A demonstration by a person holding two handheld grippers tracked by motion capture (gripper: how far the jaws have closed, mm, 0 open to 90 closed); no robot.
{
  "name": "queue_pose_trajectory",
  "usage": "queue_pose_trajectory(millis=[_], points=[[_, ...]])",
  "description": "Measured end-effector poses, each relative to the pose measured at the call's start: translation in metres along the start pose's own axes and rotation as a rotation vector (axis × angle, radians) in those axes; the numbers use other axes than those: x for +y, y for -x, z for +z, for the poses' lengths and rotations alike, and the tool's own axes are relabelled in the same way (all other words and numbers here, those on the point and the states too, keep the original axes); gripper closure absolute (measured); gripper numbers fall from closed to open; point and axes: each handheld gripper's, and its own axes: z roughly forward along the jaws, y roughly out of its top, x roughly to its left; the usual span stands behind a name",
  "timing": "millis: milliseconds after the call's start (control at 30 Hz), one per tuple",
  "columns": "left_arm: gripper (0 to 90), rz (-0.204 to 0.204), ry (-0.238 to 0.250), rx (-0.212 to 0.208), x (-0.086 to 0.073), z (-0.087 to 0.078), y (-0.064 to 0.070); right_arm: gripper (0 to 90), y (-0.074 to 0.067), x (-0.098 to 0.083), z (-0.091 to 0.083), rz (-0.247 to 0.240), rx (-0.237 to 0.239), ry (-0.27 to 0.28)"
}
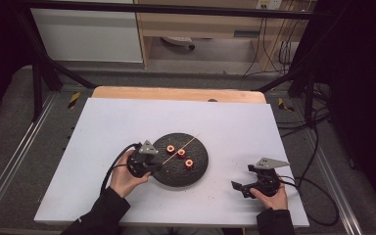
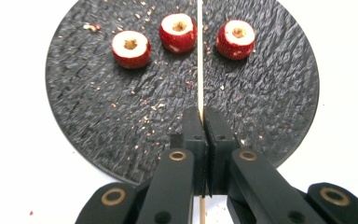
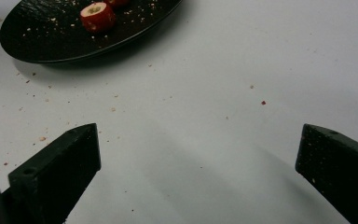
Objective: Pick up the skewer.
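A thin wooden skewer (image 2: 200, 56) is clamped between the closed jaws of the left gripper (image 2: 204, 122), near its lower end; a short stub shows below the jaws. In the high view the skewer (image 1: 182, 148) slants from the left gripper (image 1: 152, 165) toward the far right, over a round black plate (image 1: 200, 169). In the left gripper view its shaft passes just beside the middle of three red fruit pieces; whether it touches that piece cannot be told.

The three pieces — cut flat on top, pale inside with a cored centre — lie in a row on the far half of the plate: left piece (image 2: 130, 48), middle piece (image 2: 177, 31), right piece (image 2: 236, 38). They are apart from one another. Crumbs and red specks are scattered over the plate's rough surface.

The plate sits on a white table (image 1: 112, 127), slightly near and left of centre. The left hand (image 1: 125, 178) holds its gripper at the plate's left rim.

The right gripper (image 1: 239, 186) rests well apart, at the near right of the table — jaws wide open, nothing between them, only crumb-flecked table surface (image 3: 205, 140) ahead of them
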Motion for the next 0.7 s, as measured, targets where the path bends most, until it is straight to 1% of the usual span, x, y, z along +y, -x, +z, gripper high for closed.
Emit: queue_pose_trajectory(millis=[133, 267, 367, 467, 500, 567, 633, 700], points=[[88.4, -0.014, 0.042, 0.008, -0.009, -0.010, -0.002, 0.8, 0.000, 0.000, 0.000, 0.003, -0.002, 0.000], [88.4, -0.039, 0.091, 0.014, -0.020, -0.018, -0.002, 0.7, 0.000, 0.000, 0.000, 0.009, -0.006, 0.000], [88.4, -0.049, 0.112, 0.018, -0.028, -0.023, -0.002, 0.6, -0.001, 0.001, 0.001, 0.012, -0.014, -0.001], [88.4, -0.051, 0.126, 0.023, -0.036, -0.027, -0.001, 0.6, -0.001, 0.002, 0.001, 0.013, -0.015, 0.002], [88.4, -0.052, 0.132, 0.024, -0.038, -0.029, -0.001, 0.6, -0.002, 0.004, 0.001, 0.006, -0.023, 0.006], [88.4, -0.056, 0.142, 0.026, -0.042, -0.032, -0.001, 0.6, -0.003, 0.005, 0.002, 0.013, -0.025, 0.006], [88.4, -0.061, 0.156, 0.032, -0.046, -0.035, -0.001, 0.6, -0.004, 0.007, 0.003, 0.010, -0.030, 0.004], [88.4, -0.058, 0.166, 0.037, -0.049, -0.038, 0.000, 0.5, -0.007, 0.009, 0.005, 0.016, -0.030, 0.003]])
